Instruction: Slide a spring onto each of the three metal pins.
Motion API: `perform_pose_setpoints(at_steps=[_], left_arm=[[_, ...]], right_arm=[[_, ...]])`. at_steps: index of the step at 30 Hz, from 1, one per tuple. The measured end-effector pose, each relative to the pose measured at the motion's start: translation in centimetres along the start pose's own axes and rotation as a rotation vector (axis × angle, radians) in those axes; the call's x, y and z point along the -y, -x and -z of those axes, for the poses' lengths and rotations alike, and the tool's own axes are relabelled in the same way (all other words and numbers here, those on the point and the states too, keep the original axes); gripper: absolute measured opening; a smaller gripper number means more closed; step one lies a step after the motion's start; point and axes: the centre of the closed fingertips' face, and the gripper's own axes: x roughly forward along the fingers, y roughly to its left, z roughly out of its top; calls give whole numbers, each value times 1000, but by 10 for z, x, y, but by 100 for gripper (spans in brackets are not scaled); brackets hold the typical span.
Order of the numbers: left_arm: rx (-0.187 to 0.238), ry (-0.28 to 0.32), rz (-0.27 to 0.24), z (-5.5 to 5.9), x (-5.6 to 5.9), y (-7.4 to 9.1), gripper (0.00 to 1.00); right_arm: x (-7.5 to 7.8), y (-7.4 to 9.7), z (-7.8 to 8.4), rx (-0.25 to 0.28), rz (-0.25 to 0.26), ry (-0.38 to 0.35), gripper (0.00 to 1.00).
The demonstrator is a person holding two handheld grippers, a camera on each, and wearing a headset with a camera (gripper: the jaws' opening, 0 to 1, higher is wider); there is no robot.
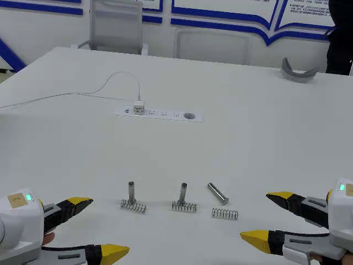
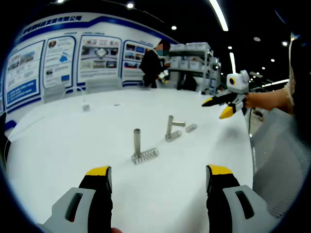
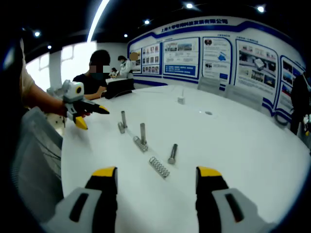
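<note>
**Head view, lower part of the frame, left to right.** The left gripper (image 1: 107, 226) enters at the lower left corner. Its yellow-tipped jaws are spread wide and hold nothing above the white table (image 1: 265, 143).

The task pieces stand in a row at lower centre:
- The left pin (image 1: 132, 191) is upright, and the left spring (image 1: 133, 206) lies on its side at the pin's foot.
- The middle pin (image 1: 183, 192) is also upright, with the middle spring (image 1: 184, 207) lying at its foot.
- The right pin (image 1: 218, 193) lies flat, slanting from upper left to lower right. The right spring (image 1: 225, 213) lies just below it.

All three springs rest on the table, none threaded on a pin.

The right gripper (image 1: 255, 216) enters at the lower right corner, jaws likewise wide apart and holding nothing. Both grippers are well apart from the pieces.

**Head view, upper part, left to right.** A thin cable (image 1: 83, 94) runs to a white plug (image 1: 138, 107) seated in a flat power strip (image 1: 165, 115) at centre. A chair (image 1: 116, 25) stands beyond the table at top left, and a grey curved band (image 1: 299, 72) lies at upper right.

**Gripper views.** In the left gripper view the jaws rise apart at the bottom, the pins lie at centre and the other gripper sits at upper right. The right gripper view mirrors this, with the flat pin nearest and the other gripper at mid left.
</note>
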Motion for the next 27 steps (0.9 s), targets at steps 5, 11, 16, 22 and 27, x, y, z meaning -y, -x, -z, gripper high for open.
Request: perform_pose_setpoints(at_steps=[5, 11, 16, 22, 27], left_arm=[[6, 6, 1, 0, 0, -1, 81], [7, 5, 2, -1, 1, -2, 81], [10, 9, 1, -1, 1, -2, 81], [9, 8, 4, -1, 2, -2, 81], [9, 8, 5, -1, 2, -3, 81]], right_arm=[[1, -1, -1, 1, 1, -1, 67], [1, 0, -1, -1, 5, -1, 67], [2, 0, 0, -4, 8, -2, 67], [4, 0, -1, -8, 11, -1, 66], [6, 1, -2, -11, 14, 2, 66]])
